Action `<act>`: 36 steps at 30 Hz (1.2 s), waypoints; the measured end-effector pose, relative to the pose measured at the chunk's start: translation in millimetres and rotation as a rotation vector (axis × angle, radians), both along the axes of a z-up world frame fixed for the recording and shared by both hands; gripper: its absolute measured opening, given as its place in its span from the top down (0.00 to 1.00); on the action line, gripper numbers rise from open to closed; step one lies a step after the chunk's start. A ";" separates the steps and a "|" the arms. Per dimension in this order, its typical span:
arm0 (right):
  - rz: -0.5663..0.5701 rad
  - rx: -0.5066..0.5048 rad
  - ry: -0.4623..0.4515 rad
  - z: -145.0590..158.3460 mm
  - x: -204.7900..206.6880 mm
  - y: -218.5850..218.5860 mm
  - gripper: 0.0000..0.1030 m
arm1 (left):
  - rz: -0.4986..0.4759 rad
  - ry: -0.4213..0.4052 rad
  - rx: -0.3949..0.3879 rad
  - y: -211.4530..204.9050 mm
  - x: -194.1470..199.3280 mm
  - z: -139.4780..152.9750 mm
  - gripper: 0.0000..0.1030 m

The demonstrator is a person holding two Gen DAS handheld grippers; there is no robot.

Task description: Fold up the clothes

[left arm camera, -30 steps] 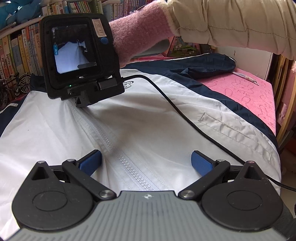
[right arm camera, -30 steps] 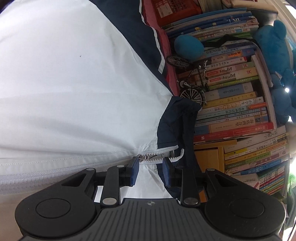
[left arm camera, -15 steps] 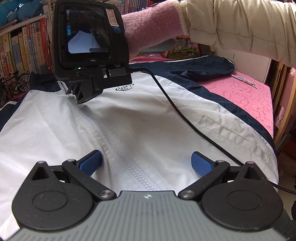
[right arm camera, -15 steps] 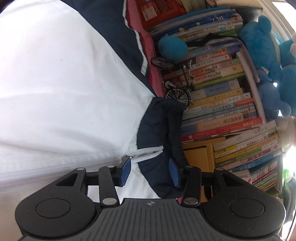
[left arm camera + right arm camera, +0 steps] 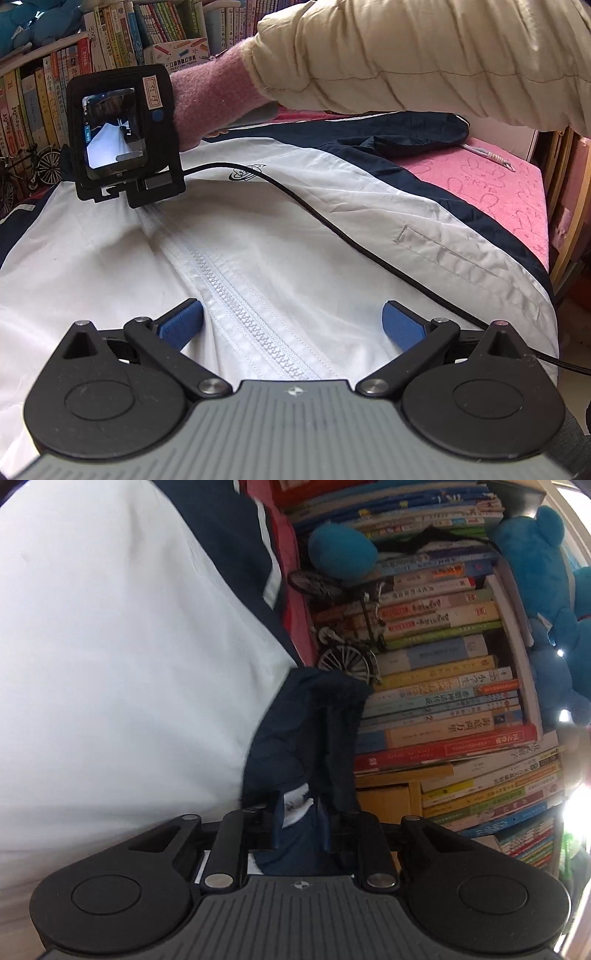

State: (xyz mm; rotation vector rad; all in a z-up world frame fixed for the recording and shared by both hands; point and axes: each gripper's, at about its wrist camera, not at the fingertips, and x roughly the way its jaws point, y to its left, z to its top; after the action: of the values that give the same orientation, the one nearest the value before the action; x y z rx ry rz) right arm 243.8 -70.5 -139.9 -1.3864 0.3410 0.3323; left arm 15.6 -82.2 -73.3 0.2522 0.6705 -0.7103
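Jacket [image 5: 295,236], white and navy: my right claw [image 5: 301,812] clamped on its navy collar [image 5: 306,731]; my left claw [image 5: 291,321] spread wide over the zip [image 5: 243,310].

Both wrist views close over jacket [image 5: 295,236], facing bookshelf [image 5: 443,686].

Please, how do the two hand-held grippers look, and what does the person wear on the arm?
The left gripper has a ribbed grey body, black linkage arms with silver pivots, round black discs and blue pads. The right gripper is built the same; from behind it shows a black housing with a small screen, a white sticker and a black cable. The person wears a cream quilted sleeve over a fuzzy pink cuff.
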 end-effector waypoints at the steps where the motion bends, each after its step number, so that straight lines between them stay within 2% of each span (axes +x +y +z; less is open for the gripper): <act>1: -0.004 0.023 -0.003 5.0 -0.8 -1.7 0.92 | 0.000 0.001 -0.002 0.3 -0.2 -0.1 0.00; 3: -0.002 0.084 -0.007 19.8 -8.4 -5.9 0.57 | -0.001 0.001 -0.001 0.8 0.1 0.0 0.00; 5: 0.050 0.081 0.022 31.1 -32.6 -12.2 0.52 | -0.001 0.001 -0.003 2.0 0.2 0.1 0.00; 8: 0.130 0.006 0.058 34.0 -68.4 -18.8 0.54 | -0.002 0.001 -0.003 2.8 0.2 0.1 0.00; 10: 0.148 -0.056 0.079 23.6 -76.8 -19.3 0.63 | -0.002 0.001 -0.002 3.3 0.1 0.2 0.00; 12: 0.088 -0.055 0.113 12.1 -68.9 -14.5 0.92 | -0.002 0.001 -0.004 4.2 0.0 0.4 0.00; 13: 0.054 -0.051 0.131 6.3 -64.1 -11.8 0.93 | -0.002 0.002 -0.005 4.6 0.1 0.4 0.00; 14: 0.005 0.005 0.141 7.1 -58.7 -9.0 0.95 | -0.002 0.002 -0.006 4.9 0.1 0.3 0.00; 16: -0.124 0.180 0.206 22.8 -48.0 -8.7 0.95 | -0.002 0.003 -0.008 5.1 0.2 0.3 0.00; 20: -0.423 0.678 0.437 64.1 -20.5 -37.1 0.95 | -0.002 0.006 -0.015 6.1 0.5 0.6 0.00; 21: -0.495 0.785 0.482 68.5 -14.4 -47.3 0.95 | -0.002 0.006 -0.016 6.2 0.5 0.6 0.00; 23: -0.568 0.928 0.524 70.2 -9.3 -62.9 0.95 | -0.002 0.006 -0.016 6.5 0.3 0.6 0.00; 25: -0.594 1.001 0.524 68.8 -8.7 -68.1 0.95 | -0.001 0.007 -0.017 6.4 0.5 0.3 0.00; 30: -0.618 1.111 0.515 66.6 -8.5 -68.1 0.96 | -0.001 0.009 -0.022 7.0 1.0 0.5 0.00; 33: -0.619 1.082 0.463 63.1 -8.8 -61.6 0.96 | -0.001 0.009 -0.022 5.5 1.5 0.0 0.00; 36: -0.632 1.108 0.445 61.2 -0.7 -60.1 0.96 | -0.001 0.009 -0.021 4.2 1.7 -0.8 0.00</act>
State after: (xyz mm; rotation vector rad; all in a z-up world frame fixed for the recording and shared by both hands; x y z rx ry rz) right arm 243.1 -130.6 -78.7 -0.0738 0.7850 0.2286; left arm 17.4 -78.0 -74.1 0.2304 0.6709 -0.7194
